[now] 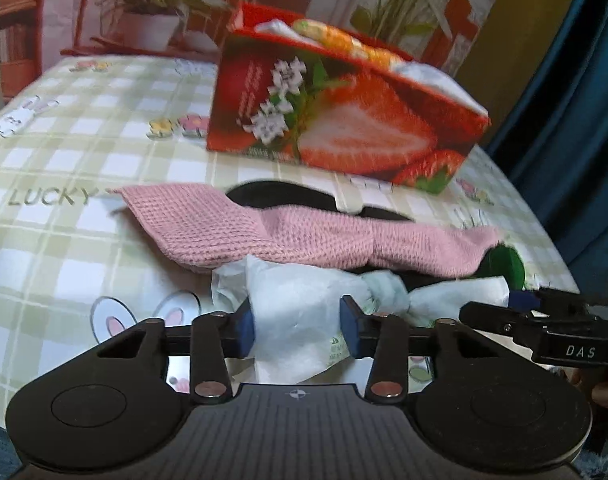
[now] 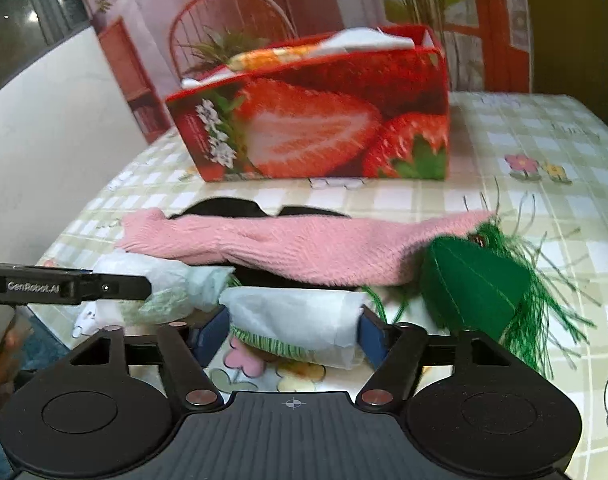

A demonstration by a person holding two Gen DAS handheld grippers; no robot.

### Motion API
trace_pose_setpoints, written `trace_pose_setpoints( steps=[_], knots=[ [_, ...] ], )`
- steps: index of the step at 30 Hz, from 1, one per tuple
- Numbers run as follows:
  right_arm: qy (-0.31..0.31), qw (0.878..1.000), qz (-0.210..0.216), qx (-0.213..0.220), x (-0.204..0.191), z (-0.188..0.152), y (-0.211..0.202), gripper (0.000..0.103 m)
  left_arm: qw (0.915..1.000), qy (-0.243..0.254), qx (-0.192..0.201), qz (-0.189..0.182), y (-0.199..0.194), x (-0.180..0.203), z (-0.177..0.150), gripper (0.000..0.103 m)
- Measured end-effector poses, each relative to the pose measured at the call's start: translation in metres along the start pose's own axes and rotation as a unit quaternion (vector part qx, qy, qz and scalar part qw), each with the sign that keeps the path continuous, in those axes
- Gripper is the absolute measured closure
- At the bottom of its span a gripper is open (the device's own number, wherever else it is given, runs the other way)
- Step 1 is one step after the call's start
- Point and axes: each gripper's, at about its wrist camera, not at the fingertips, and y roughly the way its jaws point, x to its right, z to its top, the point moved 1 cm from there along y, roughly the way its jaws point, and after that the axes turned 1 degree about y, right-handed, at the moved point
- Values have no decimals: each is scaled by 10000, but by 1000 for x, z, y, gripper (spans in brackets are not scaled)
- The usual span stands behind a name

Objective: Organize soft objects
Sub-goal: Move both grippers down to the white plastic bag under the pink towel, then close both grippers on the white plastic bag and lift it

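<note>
A crumpled white soft bundle (image 1: 296,304), twisted in the middle, lies at the near table edge. My left gripper (image 1: 298,330) is shut on its left end, both blue pads pressing the white material. My right gripper (image 2: 292,334) is shut on the right end of the white bundle (image 2: 292,312), which fills the gap between the pads. Just behind lies a pink knitted cloth (image 1: 264,232) (image 2: 264,244) stretched over a black item (image 1: 280,196). A green tasselled piece (image 2: 476,284) rests on the pink cloth's right end.
A red strawberry-print box (image 1: 344,128) (image 2: 312,128) stands behind the cloth, with white and orange soft things sticking out of its top. The checked tablecloth (image 1: 64,160) covers the table. A blue curtain (image 1: 576,120) hangs at the right in the left wrist view.
</note>
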Motion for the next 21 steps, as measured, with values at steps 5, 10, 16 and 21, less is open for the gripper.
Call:
trace_pose_setpoints(
  steps=[5, 10, 16, 21],
  knots=[
    [-35, 9998, 24, 176, -3, 4, -8, 68, 9995, -138, 297, -14, -13, -4, 3, 73],
    [-68, 9992, 55, 379, -3, 10, -18, 84, 9989, -115, 445, -81, -22, -2, 5, 81],
    [-287, 9969, 169, 715, -12, 20, -35, 89, 9969, 55, 775, -140, -37, 5, 10, 87],
    [-417, 9947, 182, 923, -17, 29, -45, 90, 9944, 72, 1033, -191, -49, 4, 16, 87]
  ],
)
